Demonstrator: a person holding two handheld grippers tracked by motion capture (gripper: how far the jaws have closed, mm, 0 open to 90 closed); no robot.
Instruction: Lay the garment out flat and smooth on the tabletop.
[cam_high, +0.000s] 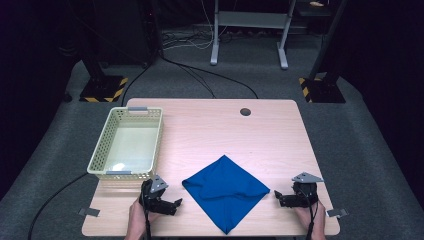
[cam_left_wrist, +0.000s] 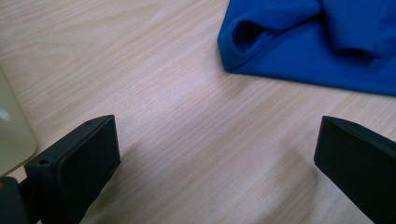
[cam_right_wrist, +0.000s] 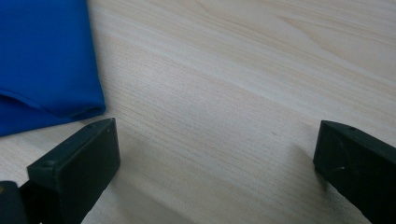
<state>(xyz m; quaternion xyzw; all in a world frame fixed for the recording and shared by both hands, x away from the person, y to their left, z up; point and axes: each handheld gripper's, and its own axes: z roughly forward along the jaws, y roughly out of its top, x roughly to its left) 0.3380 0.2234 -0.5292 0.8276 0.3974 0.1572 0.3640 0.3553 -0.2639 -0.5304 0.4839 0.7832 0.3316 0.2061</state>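
A blue cloth lies folded in a diamond shape on the near middle of the wooden table. My left gripper rests just left of the cloth's left corner, jaws wide apart with bare wood between them. In the left gripper view the blue cloth lies ahead at the upper right, apart from the jaws. My right gripper sits just right of the cloth's right corner, open and empty. In the right gripper view the cloth's corner lies close above the left jaw.
A cream plastic basket with nothing in it stands on the table's left side, just beyond my left gripper; its corner edges the left gripper view. A round cable hole is near the far edge. Stands and cables are on the floor beyond.
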